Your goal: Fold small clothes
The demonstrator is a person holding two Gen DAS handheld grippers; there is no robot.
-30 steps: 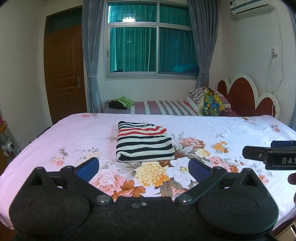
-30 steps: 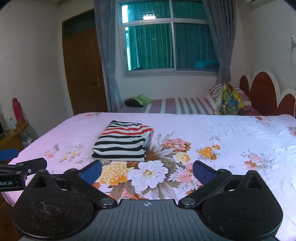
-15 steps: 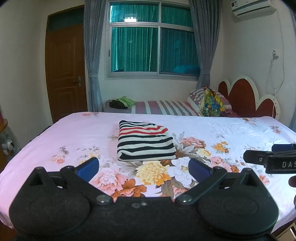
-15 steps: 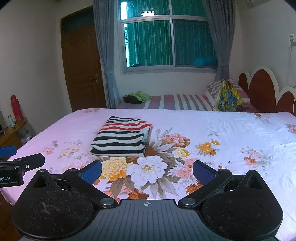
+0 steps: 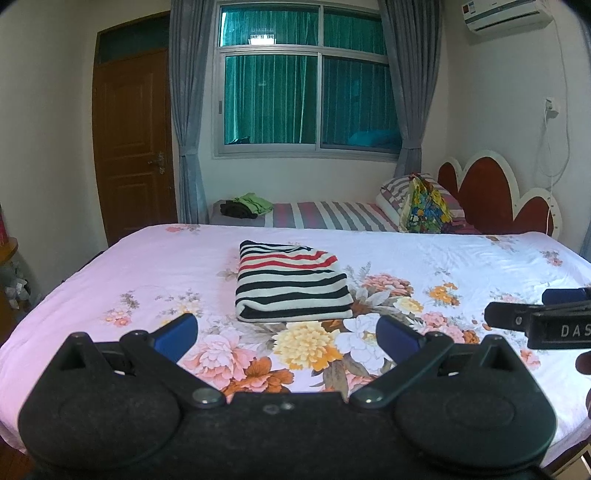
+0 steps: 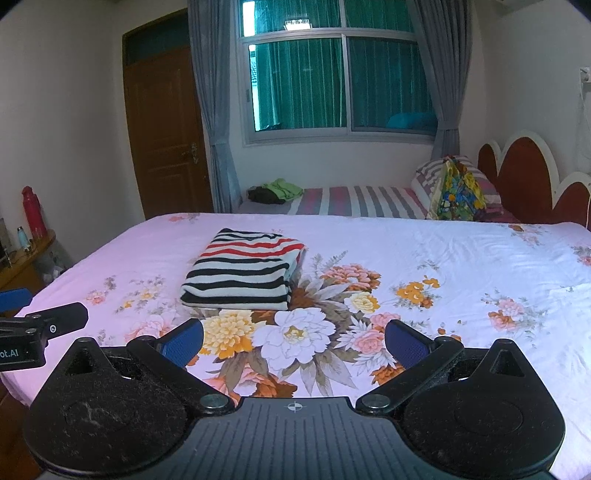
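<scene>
Lying folded on the bed [image 5: 110, 266], the striped garment [image 5: 291, 282] sits at your left gripper's [image 5: 286, 336] twelve o'clock, right gripper's [image 6: 295, 341] eleven; both fingers spread wide, holding nothing

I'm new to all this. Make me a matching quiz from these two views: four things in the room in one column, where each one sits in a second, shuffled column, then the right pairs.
Things
1. folded black, white and red striped garment
2. red bottle
3. bright green cloth
4. white air conditioner

Places
A. high on the wall
B. on the striped bed under the window
C. on the pink floral bedsheet
D. on the wooden shelf by the left wall

Pairs: 1-C, 2-D, 3-B, 4-A
</scene>
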